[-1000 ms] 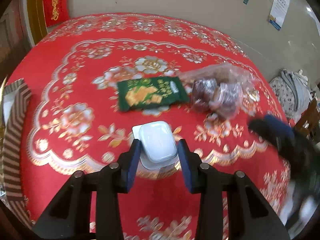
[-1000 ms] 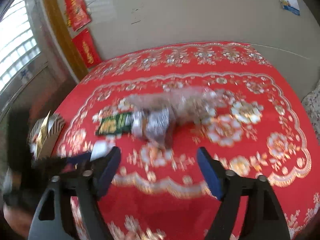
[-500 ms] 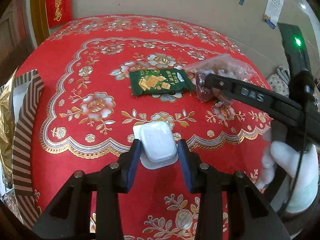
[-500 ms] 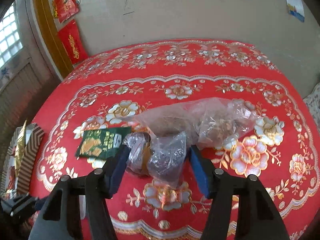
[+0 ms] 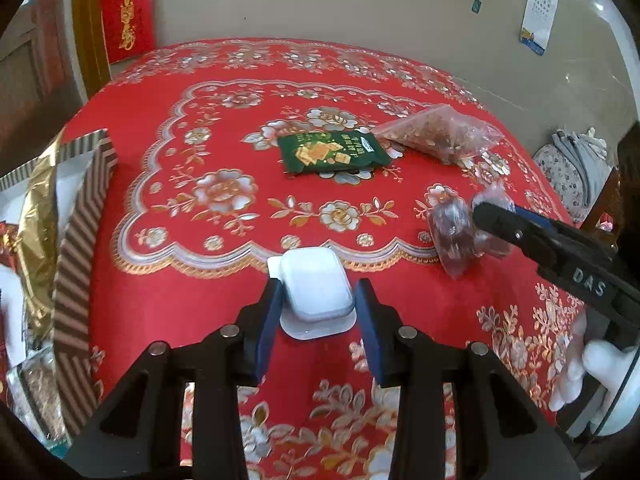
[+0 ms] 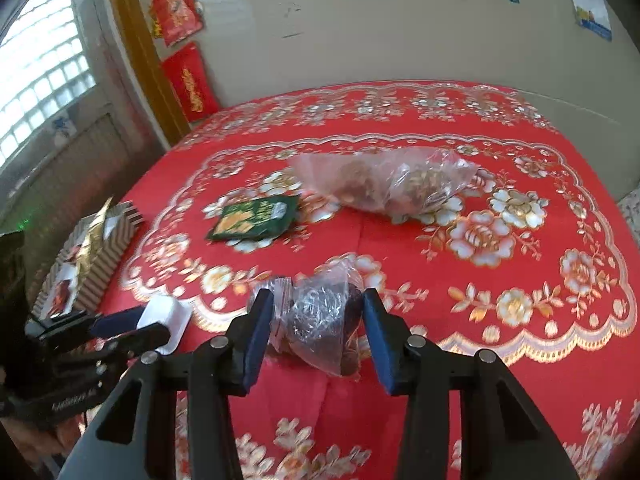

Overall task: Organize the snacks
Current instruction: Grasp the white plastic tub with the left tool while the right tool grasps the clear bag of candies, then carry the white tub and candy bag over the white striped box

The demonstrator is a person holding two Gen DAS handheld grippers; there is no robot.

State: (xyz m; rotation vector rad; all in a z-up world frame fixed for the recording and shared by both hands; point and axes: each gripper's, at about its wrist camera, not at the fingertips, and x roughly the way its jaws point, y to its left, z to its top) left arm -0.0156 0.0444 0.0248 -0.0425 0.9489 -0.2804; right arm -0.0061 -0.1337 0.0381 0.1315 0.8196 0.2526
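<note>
The jaws of the right gripper [image 6: 318, 322] had just been closing, and a small clear bag of dark snacks [image 6: 320, 320] was now caught between them and lifted clear of the red tablecloth [image 6: 520, 320], whereas half a second before it had lain on the cloth beside the larger bag. The pick-up of that bag could therefore be judged done, with only its carry to the striped box [image 5: 86, 216] left. The left gripper [image 5: 318, 304] was kept narrowly clamped on a white sealed cup [image 5: 316, 288], held as before between its pads. Ahead of the left jaws and well apart, a green cracker packet [image 5: 332, 152] lay flat, and a larger clear bag of nuts [image 6: 392, 180] rested beyond the right jaws, both not yet collected. The striped box stood far to the left of both sets of jaws, at the table's edge, its gold lining folded open. Between jaws and box the cloth was bare, so a sideways carry seemed unobstructed, though the two grippers were close together and might cross paths.
</note>
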